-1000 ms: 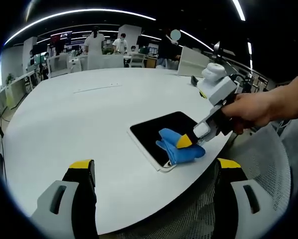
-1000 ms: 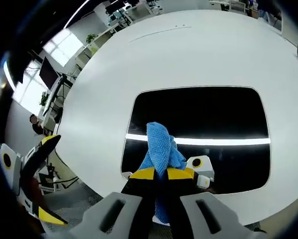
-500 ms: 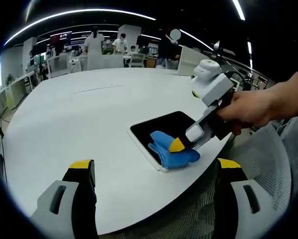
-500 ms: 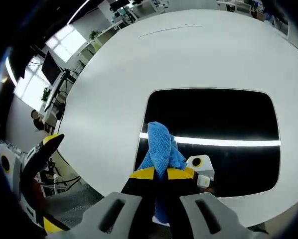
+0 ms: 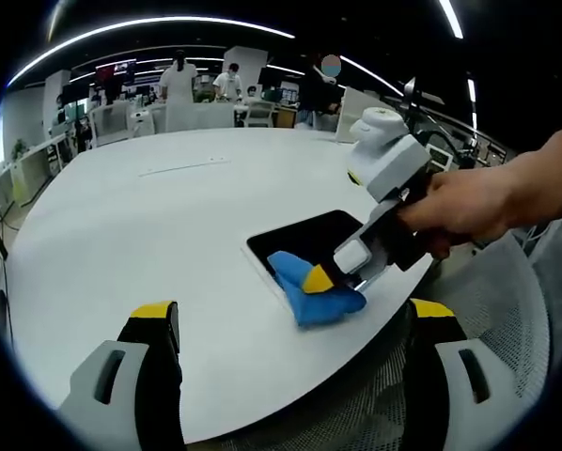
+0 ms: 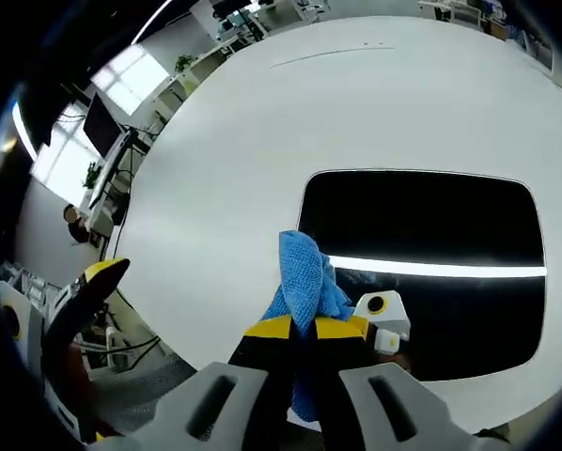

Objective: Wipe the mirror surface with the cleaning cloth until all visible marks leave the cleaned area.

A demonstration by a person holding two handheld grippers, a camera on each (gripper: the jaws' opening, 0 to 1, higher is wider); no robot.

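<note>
The left gripper (image 5: 290,324) is held low over the white table (image 5: 121,216), its 2 jaws wide apart and empty. To the right, a hand (image 5: 469,202) angles the right gripper (image 6: 304,329) down, clamped on the blue cloth (image 6: 304,272) — pressed at the mirror's (image 6: 431,235) near-left edge. The mirror reads dark, crossed by 1 light streak; marks cannot be made out.

Each tool (image 5: 290,329) has grey jaws, black inner faces and yellow tips.
</note>
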